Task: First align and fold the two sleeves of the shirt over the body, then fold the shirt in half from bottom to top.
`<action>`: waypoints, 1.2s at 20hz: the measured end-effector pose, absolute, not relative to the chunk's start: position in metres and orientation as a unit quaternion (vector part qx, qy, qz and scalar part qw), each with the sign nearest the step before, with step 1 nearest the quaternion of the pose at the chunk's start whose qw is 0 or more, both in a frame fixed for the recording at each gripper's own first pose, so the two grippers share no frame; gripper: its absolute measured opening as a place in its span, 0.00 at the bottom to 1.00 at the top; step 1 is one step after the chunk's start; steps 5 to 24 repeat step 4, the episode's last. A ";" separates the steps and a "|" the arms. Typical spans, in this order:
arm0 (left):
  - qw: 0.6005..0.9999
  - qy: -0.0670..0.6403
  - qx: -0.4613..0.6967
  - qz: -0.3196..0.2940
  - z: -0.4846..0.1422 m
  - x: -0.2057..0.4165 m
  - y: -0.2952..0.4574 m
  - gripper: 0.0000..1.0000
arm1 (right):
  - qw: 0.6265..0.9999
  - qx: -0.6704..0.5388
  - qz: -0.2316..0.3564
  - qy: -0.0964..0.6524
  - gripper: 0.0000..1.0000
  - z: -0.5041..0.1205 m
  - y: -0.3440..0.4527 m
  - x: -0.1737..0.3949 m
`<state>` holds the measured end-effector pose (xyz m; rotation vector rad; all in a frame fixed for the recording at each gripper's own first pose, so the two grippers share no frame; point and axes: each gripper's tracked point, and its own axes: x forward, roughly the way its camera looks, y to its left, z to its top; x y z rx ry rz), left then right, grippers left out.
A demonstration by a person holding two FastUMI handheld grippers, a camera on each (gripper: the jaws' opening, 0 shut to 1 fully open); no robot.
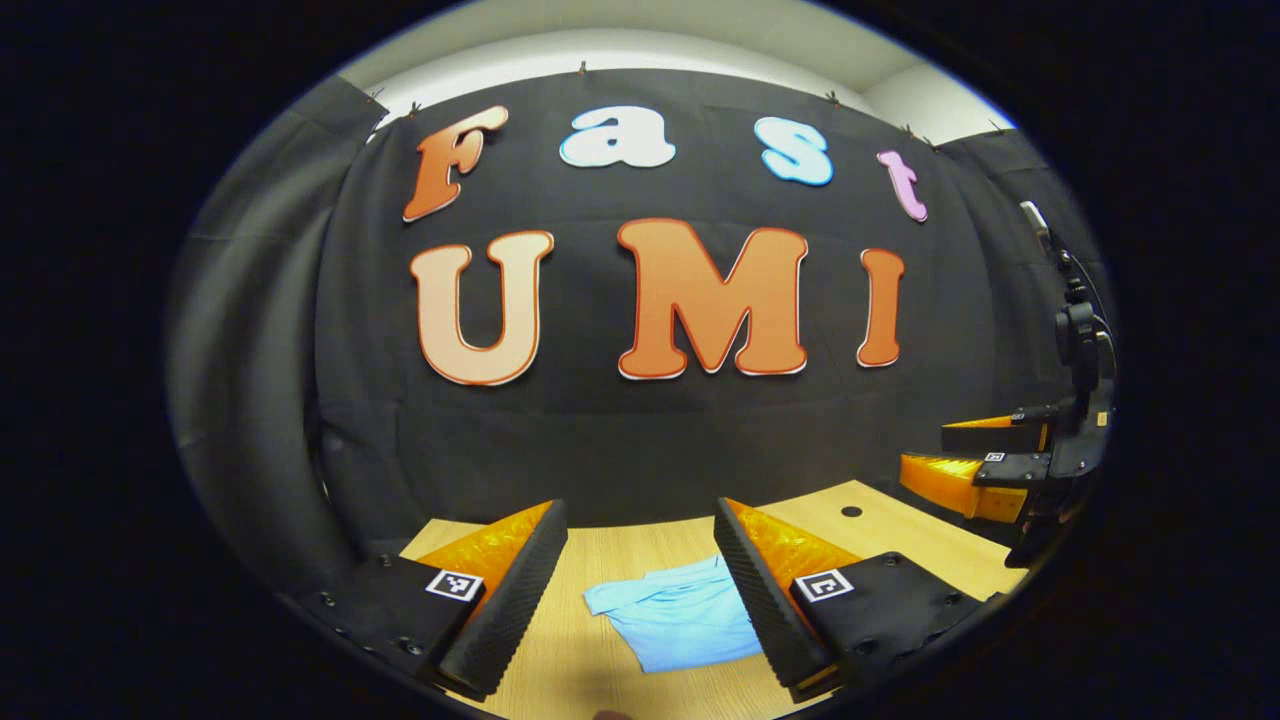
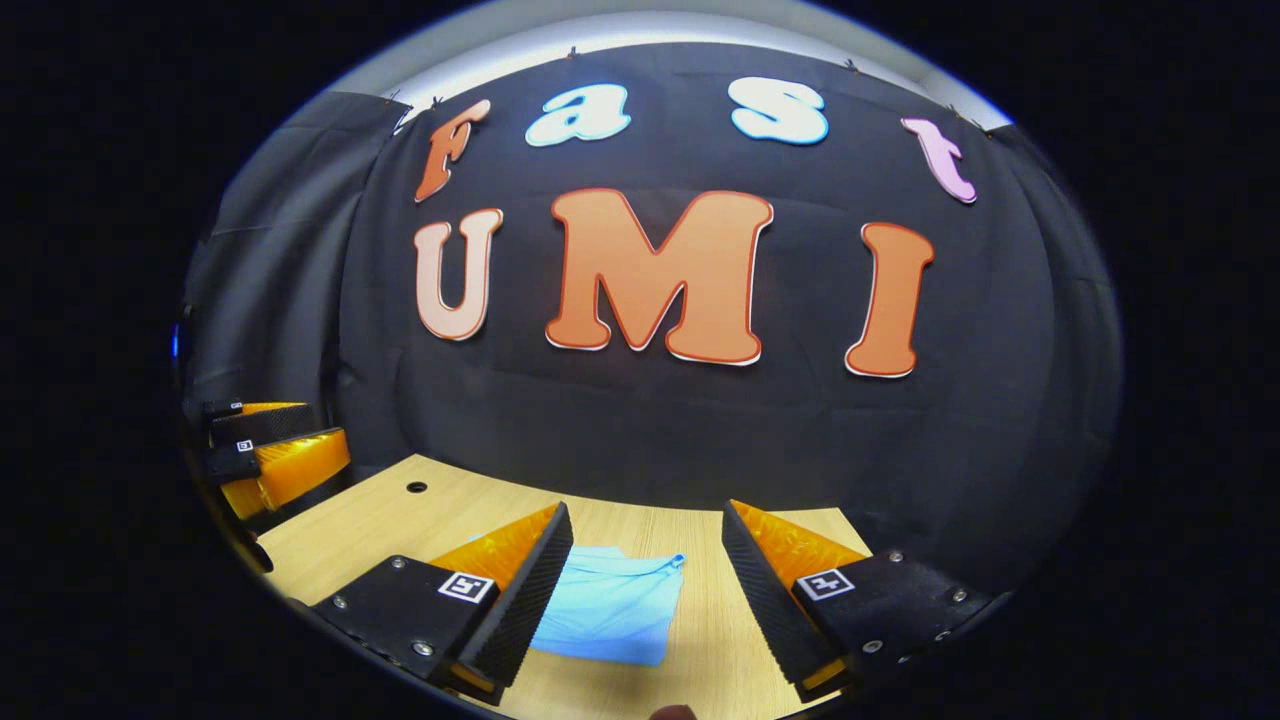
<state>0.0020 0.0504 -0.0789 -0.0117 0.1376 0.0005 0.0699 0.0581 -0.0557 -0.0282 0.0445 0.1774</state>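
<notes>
Left gripper view looked forward over a pale wooden table [image 1: 620,545] with a small dark hole [image 1: 851,511] near its far right part. On the table lay a light blue cotton shirt [image 1: 675,620], folded into a compact, slightly rumpled packet, one edge sticking out to the left. The left gripper [image 1: 640,585] hung above the near edge with its two ribbed fingers spread wide apart, holding nothing; the shirt showed in the gap between them, its right part hidden behind the right finger. At the far right of this view the right gripper [image 1: 975,460] hovered above the table, its fingers parted and free of the cloth.

In the right gripper view, that gripper [image 2: 648,590] also had its fingers set wide, with nothing between the pads. The folded blue shirt [image 2: 615,610] lay flat on the wood, just beside the left finger and partly tucked behind it, with bare table to its right. The other gripper [image 2: 275,450] appeared at the far left, above the table, near the small hole [image 2: 416,487], well apart from the shirt.
</notes>
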 end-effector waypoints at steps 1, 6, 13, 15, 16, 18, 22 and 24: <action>0.998 0.061 -0.006 -0.002 -0.074 -0.008 0.050 0.98 | 0.996 -0.012 0.085 0.011 0.94 -0.051 0.060 0.057; 0.999 0.047 -0.005 -0.008 -0.065 -0.033 0.048 0.98 | 0.997 -0.022 0.072 -0.014 0.98 -0.050 0.062 0.025; 0.999 0.047 -0.005 -0.008 -0.065 -0.033 0.048 0.98 | 0.997 -0.022 0.072 -0.014 0.98 -0.050 0.062 0.025; 0.999 0.047 -0.005 -0.008 -0.065 -0.033 0.048 0.98 | 0.997 -0.022 0.072 -0.014 0.98 -0.050 0.062 0.025; 0.999 0.047 -0.005 -0.008 -0.065 -0.033 0.048 0.98 | 0.997 -0.022 0.072 -0.014 0.98 -0.050 0.062 0.025; 0.999 0.047 -0.005 -0.008 -0.065 -0.033 0.048 0.98 | 0.997 -0.022 0.072 -0.014 0.98 -0.050 0.062 0.025; 0.999 0.047 -0.005 -0.008 -0.065 -0.033 0.048 0.98 | 0.997 -0.022 0.072 -0.014 0.98 -0.050 0.062 0.025; 0.999 0.047 -0.005 -0.008 -0.065 -0.033 0.048 0.98 | 0.997 -0.022 0.072 -0.014 0.98 -0.050 0.062 0.025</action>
